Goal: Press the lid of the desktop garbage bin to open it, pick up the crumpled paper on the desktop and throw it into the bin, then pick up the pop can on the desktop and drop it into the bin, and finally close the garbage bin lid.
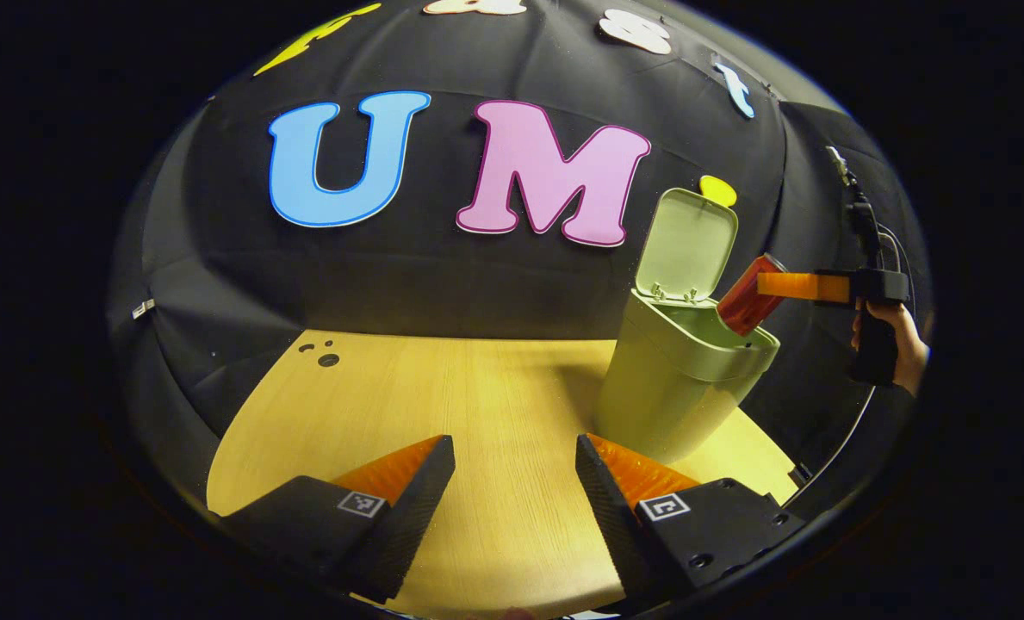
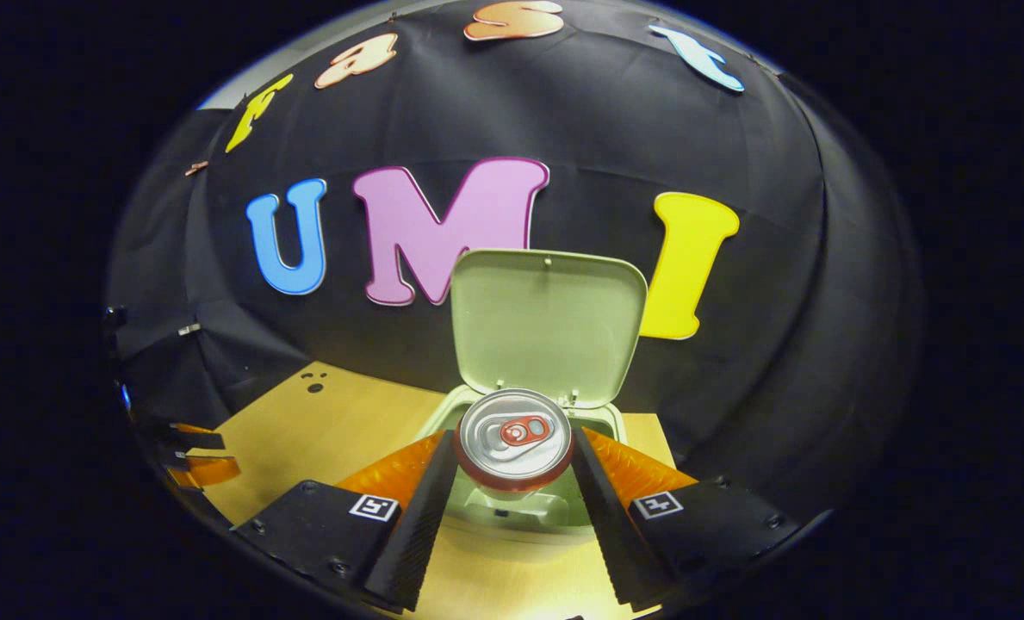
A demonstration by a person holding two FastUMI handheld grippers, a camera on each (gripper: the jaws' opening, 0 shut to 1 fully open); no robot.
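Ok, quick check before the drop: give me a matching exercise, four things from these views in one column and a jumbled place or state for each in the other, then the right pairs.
Things
1. bin lid
2. pop can
3. left gripper
4. right gripper

States
A. open with nothing between its fingers, over the wooden desktop
B. swung up, standing open
C. shut on the can
D. held tilted over the mouth of the green garbage bin

Pairs: 1-B, 2-D, 3-A, 4-C
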